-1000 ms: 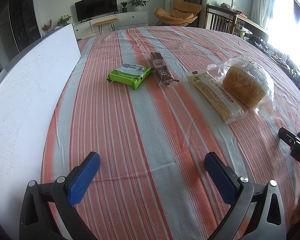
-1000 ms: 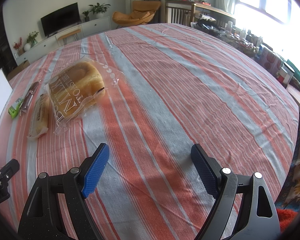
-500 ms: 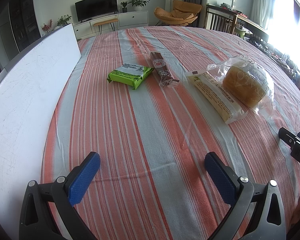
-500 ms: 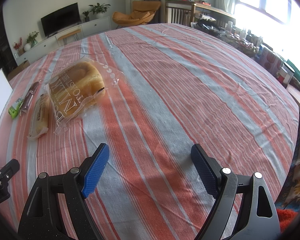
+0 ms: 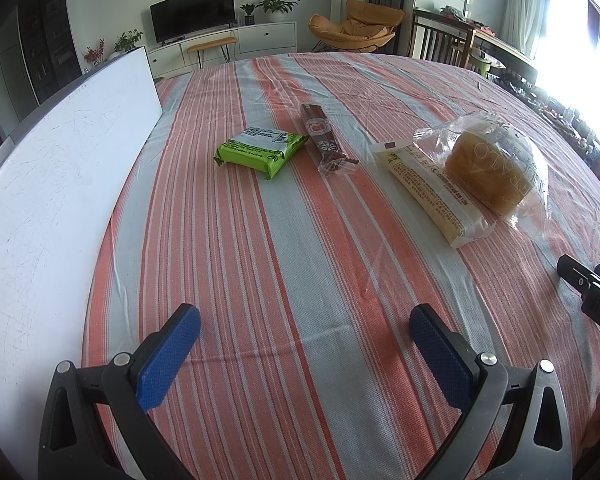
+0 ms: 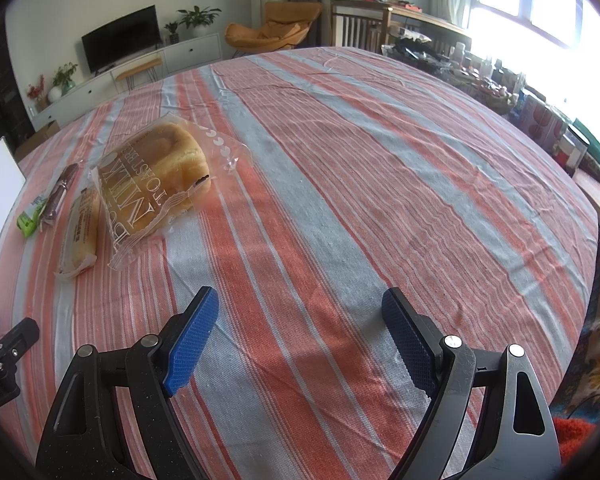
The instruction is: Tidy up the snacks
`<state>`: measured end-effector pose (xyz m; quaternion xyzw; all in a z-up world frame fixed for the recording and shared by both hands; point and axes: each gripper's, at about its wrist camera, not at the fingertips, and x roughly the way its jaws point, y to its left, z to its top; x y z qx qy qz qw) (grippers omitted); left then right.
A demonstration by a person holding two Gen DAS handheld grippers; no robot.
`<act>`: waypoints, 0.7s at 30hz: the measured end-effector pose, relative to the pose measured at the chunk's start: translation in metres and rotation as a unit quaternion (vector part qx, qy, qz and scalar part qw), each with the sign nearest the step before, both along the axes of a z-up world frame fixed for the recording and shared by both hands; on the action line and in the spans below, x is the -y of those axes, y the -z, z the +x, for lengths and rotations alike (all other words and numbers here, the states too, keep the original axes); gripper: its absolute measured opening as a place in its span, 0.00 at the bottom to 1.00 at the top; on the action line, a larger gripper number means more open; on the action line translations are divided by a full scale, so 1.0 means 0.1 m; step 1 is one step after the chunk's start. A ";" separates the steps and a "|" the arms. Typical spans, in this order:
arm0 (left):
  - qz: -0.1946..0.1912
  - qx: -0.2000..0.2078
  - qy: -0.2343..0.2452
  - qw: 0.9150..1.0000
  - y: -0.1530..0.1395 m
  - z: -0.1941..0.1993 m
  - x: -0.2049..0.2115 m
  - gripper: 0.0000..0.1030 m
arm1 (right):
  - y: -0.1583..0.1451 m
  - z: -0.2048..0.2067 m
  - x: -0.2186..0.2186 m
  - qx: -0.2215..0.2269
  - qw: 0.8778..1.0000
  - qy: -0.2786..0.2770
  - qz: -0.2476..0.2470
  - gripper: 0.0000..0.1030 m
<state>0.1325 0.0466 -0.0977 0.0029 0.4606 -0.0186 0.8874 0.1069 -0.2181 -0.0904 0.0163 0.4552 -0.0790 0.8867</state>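
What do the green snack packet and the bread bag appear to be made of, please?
Green snack packet: likely opaque printed plastic film, slightly glossy, with crimped ends. Bread bag: thin clear glossy plastic, since the loaf shows through and the film wrinkles and glints.

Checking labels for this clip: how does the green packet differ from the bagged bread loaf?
The green packet is flat, opaque and bright green; the bread loaf is bulky, golden, in a clear printed bag. The packet lies nearest the white board, the loaf at the other end of the row. Both lie untouched on the striped tablecloth.
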 end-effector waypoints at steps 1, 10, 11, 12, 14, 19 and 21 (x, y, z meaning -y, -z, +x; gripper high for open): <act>0.000 0.000 0.000 1.000 0.00 0.00 0.00 1.00 | 0.00 0.00 0.00 0.000 1.000 0.000 0.000 0.84; 0.000 0.000 0.000 1.000 0.00 0.00 0.00 1.00 | 0.00 0.00 0.00 0.000 1.000 0.000 0.000 0.84; 0.000 0.000 0.000 1.000 0.00 0.00 0.00 1.00 | 0.00 0.00 0.00 0.000 1.000 0.000 0.000 0.84; 0.000 0.000 0.000 1.000 0.00 0.00 0.00 1.00 | 0.00 0.00 0.00 0.000 1.000 0.000 0.000 0.84; 0.000 0.000 0.000 1.000 0.00 0.00 0.00 1.00 | 0.00 0.00 0.00 0.000 1.000 0.000 0.000 0.84; -0.001 -0.003 0.005 1.000 0.01 0.02 -0.02 1.00 | 0.00 0.00 0.00 0.000 1.000 0.000 0.000 0.84; -0.001 -0.013 0.013 1.000 -0.01 0.02 -0.04 1.00 | 0.00 0.00 0.00 0.000 1.000 0.000 0.000 0.84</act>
